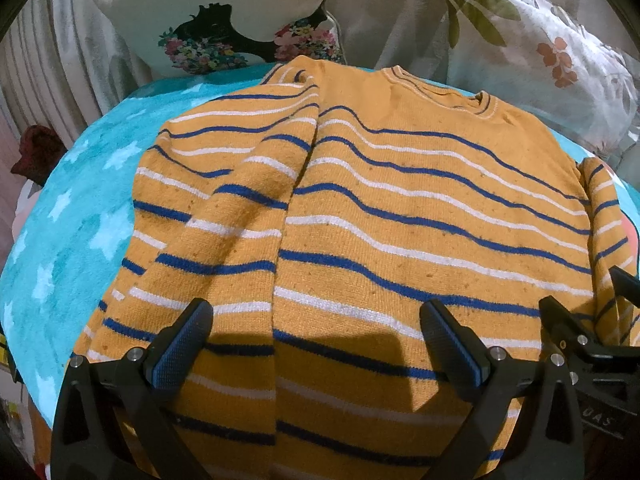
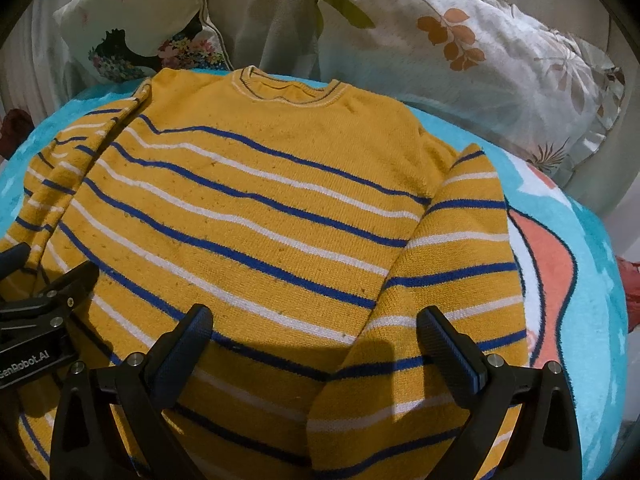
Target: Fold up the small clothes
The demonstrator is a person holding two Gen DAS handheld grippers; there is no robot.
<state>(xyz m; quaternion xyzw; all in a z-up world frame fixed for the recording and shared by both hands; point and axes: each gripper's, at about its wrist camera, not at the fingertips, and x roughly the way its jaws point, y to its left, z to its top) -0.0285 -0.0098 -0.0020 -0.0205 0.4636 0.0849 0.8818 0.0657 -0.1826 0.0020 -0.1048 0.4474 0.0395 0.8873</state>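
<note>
A yellow sweater with blue and white stripes lay flat on a blue blanket with white stars. Its neck hole was at the far end. The left sleeve was folded in over the body. The right sleeve lay along the right side, also bent inward.

The left gripper hung over the near left part of the sweater. Its 2 fingers were spread wide apart and held nothing. The right gripper hung over the near right part, by the right sleeve. Its fingers were spread wide too, with nothing gripped.

2 pillows sat at the far side: a flower pillow on the left and a leaf pillow on the right.
</note>
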